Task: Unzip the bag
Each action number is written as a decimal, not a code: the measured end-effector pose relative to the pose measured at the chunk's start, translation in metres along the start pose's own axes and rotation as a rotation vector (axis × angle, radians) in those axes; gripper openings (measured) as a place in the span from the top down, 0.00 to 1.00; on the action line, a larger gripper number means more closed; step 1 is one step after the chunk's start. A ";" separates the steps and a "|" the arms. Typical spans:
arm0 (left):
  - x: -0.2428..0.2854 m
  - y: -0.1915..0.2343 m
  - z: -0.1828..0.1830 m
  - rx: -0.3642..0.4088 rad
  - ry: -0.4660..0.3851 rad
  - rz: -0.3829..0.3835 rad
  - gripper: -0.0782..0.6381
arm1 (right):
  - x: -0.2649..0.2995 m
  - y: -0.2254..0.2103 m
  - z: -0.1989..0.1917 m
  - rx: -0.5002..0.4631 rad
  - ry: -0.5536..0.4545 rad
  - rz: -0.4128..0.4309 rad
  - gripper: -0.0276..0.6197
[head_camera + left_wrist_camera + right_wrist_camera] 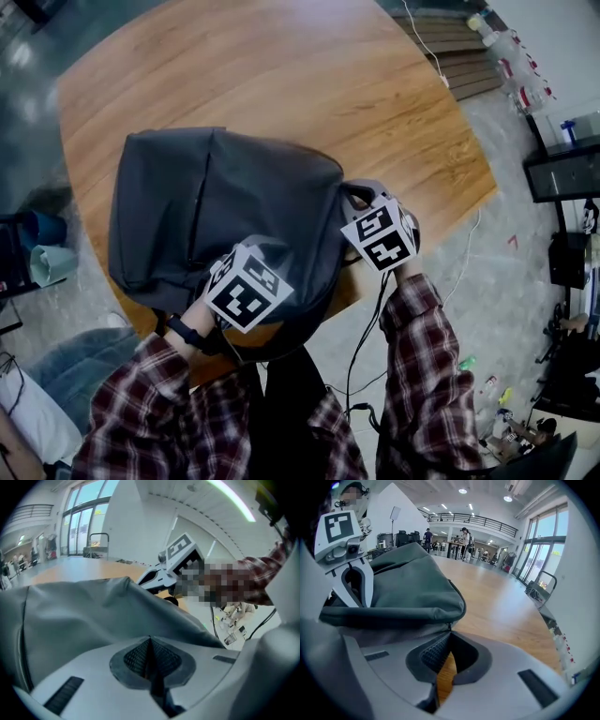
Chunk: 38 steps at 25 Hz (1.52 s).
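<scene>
A dark grey backpack lies flat on the round wooden table, near its front edge. My left gripper is shut, its pads pinching a fold of the bag's fabric at the bag's near edge. My right gripper is at the bag's right corner, its tips closed on the small zipper pull; wood shows through the gap behind the tips. In the head view the marker cubes hide both pairs of jaws.
The table's front edge runs just beside my right gripper. A cable hangs down between my arms. Shelves with bottles stand at the far right, and a blue seat at the left.
</scene>
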State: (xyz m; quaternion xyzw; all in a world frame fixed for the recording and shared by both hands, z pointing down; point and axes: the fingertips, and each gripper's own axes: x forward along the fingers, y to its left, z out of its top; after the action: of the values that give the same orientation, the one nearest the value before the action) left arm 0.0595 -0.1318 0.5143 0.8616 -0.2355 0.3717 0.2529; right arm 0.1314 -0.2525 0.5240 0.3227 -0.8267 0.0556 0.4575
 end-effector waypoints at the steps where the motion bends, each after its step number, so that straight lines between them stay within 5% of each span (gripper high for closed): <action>1: -0.003 0.004 0.011 0.037 -0.017 -0.005 0.88 | -0.001 0.000 0.000 0.002 -0.001 -0.001 0.94; 7: 0.012 0.044 0.105 0.243 -0.102 0.060 0.88 | -0.006 0.003 0.001 0.027 -0.015 -0.014 0.94; 12: 0.052 0.053 0.120 0.322 -0.037 0.034 0.88 | -0.009 0.004 -0.001 0.042 0.001 -0.037 0.94; 25: 0.073 0.044 0.121 0.187 -0.064 -0.096 0.88 | -0.053 0.039 -0.030 -0.167 0.156 -0.033 0.94; 32: 0.075 0.058 0.131 0.166 -0.096 -0.029 0.88 | -0.074 0.072 -0.024 -0.159 0.146 0.007 0.94; 38: 0.074 0.105 0.137 0.067 -0.108 0.086 0.88 | -0.096 0.110 -0.011 -0.114 0.064 0.059 0.94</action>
State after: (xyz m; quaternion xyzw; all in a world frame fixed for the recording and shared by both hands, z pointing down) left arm 0.1141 -0.3115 0.5156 0.8776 -0.2730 0.3427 0.1947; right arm 0.1110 -0.1153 0.4769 0.2695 -0.8226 0.0321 0.4997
